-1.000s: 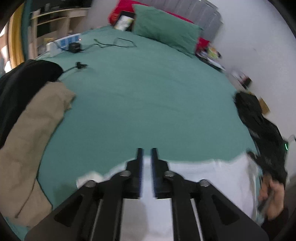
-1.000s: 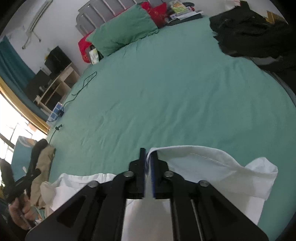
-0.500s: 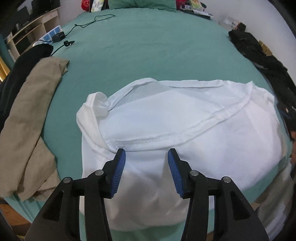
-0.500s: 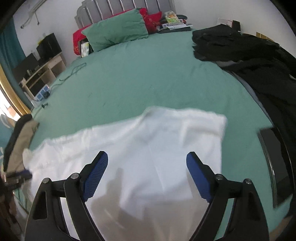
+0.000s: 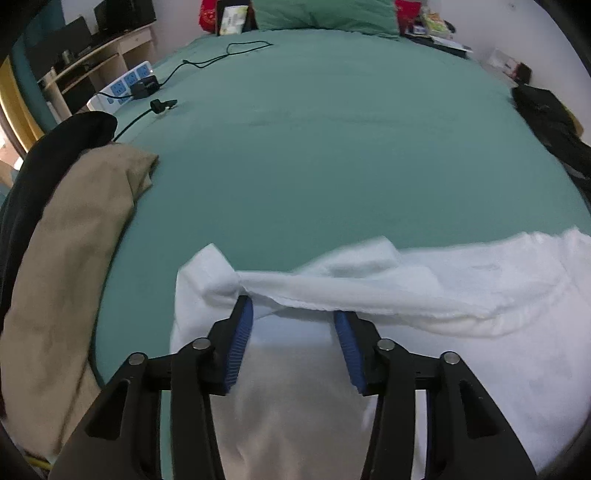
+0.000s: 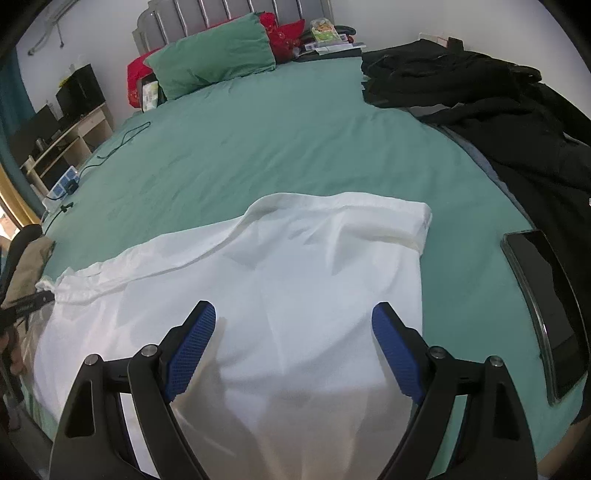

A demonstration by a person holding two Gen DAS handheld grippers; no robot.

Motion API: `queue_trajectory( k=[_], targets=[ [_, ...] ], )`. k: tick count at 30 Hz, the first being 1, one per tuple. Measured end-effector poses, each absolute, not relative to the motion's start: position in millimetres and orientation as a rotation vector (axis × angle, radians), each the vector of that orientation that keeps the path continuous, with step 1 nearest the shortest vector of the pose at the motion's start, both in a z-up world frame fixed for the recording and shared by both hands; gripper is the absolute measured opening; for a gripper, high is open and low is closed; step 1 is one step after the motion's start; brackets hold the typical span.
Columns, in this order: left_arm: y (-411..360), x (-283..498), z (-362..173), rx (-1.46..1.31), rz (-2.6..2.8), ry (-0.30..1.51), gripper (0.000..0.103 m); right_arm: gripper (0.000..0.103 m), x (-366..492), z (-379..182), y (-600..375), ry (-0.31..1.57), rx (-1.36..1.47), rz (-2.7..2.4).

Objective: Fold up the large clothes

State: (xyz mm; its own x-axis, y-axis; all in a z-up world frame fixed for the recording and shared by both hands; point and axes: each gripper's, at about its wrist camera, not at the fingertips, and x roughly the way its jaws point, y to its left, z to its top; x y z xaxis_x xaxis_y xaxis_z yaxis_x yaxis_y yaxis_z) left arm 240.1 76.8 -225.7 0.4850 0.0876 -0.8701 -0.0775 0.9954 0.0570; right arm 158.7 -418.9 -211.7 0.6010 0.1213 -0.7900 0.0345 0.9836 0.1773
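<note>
We see our left gripper nearest, its jaws closing but not gripping, with a raised, blurred fold of the white garment lying across the gap at the blue fingertips; whether the pads touch the cloth we cannot tell. Our right gripper stands wide open over the garment, holding nothing. The white garment lies spread across the near edge of the green bed, its far edge folded back on itself. To the near left, a tan cloth lies against a black one. At the right, a dark tablet lies on the bed, beyond it a heap of black clothes. Farther left, a black cable trails from a power strip. Farthest, a green pillow leans on the headboard.
</note>
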Motion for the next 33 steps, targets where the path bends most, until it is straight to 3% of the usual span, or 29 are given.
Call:
queue_trajectory(
  k=[8,13,20,27,33],
  targets=[
    [125.1,248.7,-197.9,-0.097,0.243,0.992,0.047,0.087,184.7,-193.0,-395.4,0.899,0.083,0.146],
    [80.7,225.4,-184.9,-0.068,-0.021,1.019,0.047,0.087,211.9,-205.2,-342.2,1.08,0.056,0.476],
    [15.9,248.9,-229.6,0.029,-0.155,1.195,0.047,0.087,255.8,-236.9,-300.6,1.203,-0.084,0.456],
    [2.5,294.2,-227.1,0.071,-0.068,1.11,0.047,0.087,294.1,-233.4,-280.2,1.08,-0.237,0.322],
    [66.2,302.4,-196.5,-0.082,0.117,1.016,0.047,0.087,301.1,-197.3,-307.3,0.915,-0.147,0.19]
  ],
)
